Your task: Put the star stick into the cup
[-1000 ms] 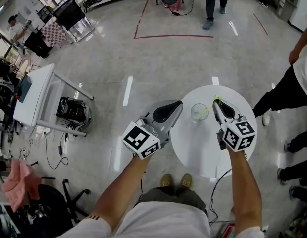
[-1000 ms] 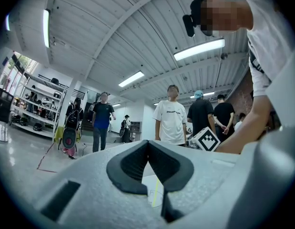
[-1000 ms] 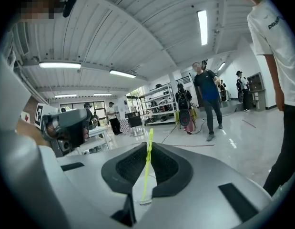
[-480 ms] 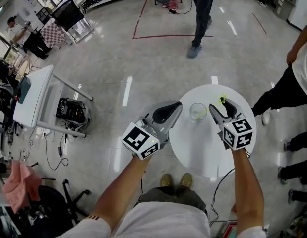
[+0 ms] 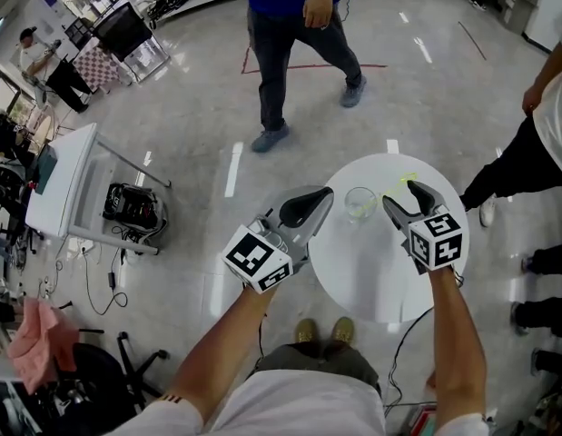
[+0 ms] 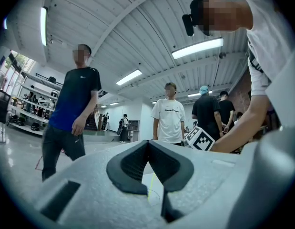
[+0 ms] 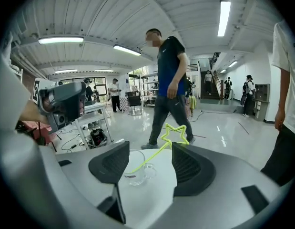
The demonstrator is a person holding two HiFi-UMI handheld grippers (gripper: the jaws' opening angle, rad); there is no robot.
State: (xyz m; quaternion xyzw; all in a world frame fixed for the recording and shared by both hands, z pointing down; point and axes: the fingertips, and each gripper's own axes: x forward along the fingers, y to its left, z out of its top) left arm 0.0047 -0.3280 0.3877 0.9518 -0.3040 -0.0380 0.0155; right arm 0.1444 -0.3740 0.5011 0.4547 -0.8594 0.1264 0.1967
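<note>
A clear glass cup (image 5: 360,203) (image 7: 137,173) stands on the round white table (image 5: 371,271). The yellow-green star stick (image 5: 394,187) (image 7: 176,133) leans in the cup with its star end up and to the right. My right gripper (image 5: 403,195) (image 7: 150,151) is just right of the cup. Its jaws are opening, and the stick's upper part lies between them with neither pad touching it. My left gripper (image 5: 321,193) (image 6: 148,144) hovers at the table's left rim, shut and empty. Below its jaws, the left gripper view shows a thin strip of the stick (image 6: 151,187).
A person in a blue shirt (image 5: 290,53) walks on the floor beyond the table. Another person (image 5: 544,143) stands close to the table's right side. A white bench (image 5: 63,180) and a black device (image 5: 133,203) with cables are on the floor to the left.
My right gripper's jaws have spread from shut on the stick to open, and the stick now rests in the cup. The person in blue has walked nearer.
</note>
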